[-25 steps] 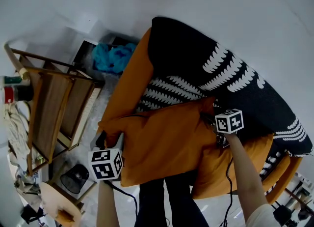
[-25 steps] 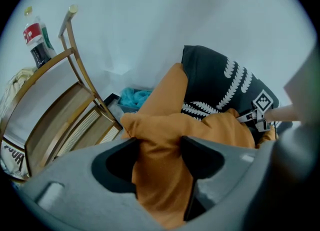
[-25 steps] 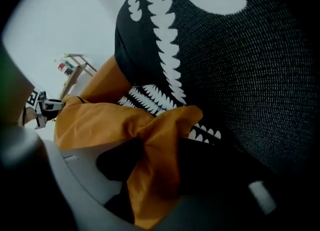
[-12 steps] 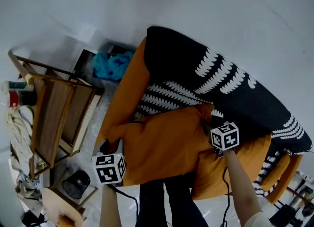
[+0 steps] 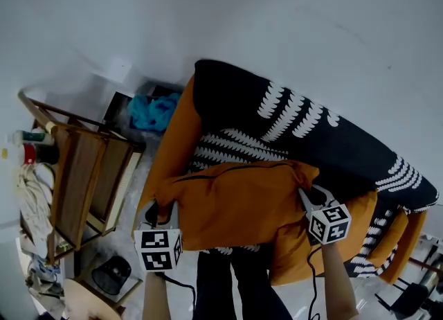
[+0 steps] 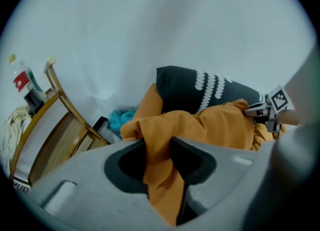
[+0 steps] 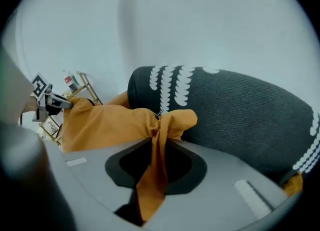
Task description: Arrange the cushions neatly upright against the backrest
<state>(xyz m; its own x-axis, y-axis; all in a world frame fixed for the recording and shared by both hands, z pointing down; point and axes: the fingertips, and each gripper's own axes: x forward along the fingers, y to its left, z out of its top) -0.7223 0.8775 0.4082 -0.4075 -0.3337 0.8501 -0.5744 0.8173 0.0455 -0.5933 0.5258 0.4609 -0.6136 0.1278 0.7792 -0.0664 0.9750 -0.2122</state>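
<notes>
Item: orange cushion (image 5: 235, 204), which we are holding slung in front of the black fern-patterned backrest (image 5: 297, 114), not yet upright against it. The left gripper (image 5: 152, 210) and right gripper (image 5: 309, 194) are both closing, each pinching a corner fold of fabric between its jaws. Risk, as we are judging it: such thin pinches may slip, and the cushion would flop onto the second orange cushion (image 5: 294, 260). Surroundings: white wall (image 5: 291, 14), grey floor (image 5: 140, 166), wooden rack (image 5: 82, 173), teal cloth (image 5: 154, 109).
</notes>
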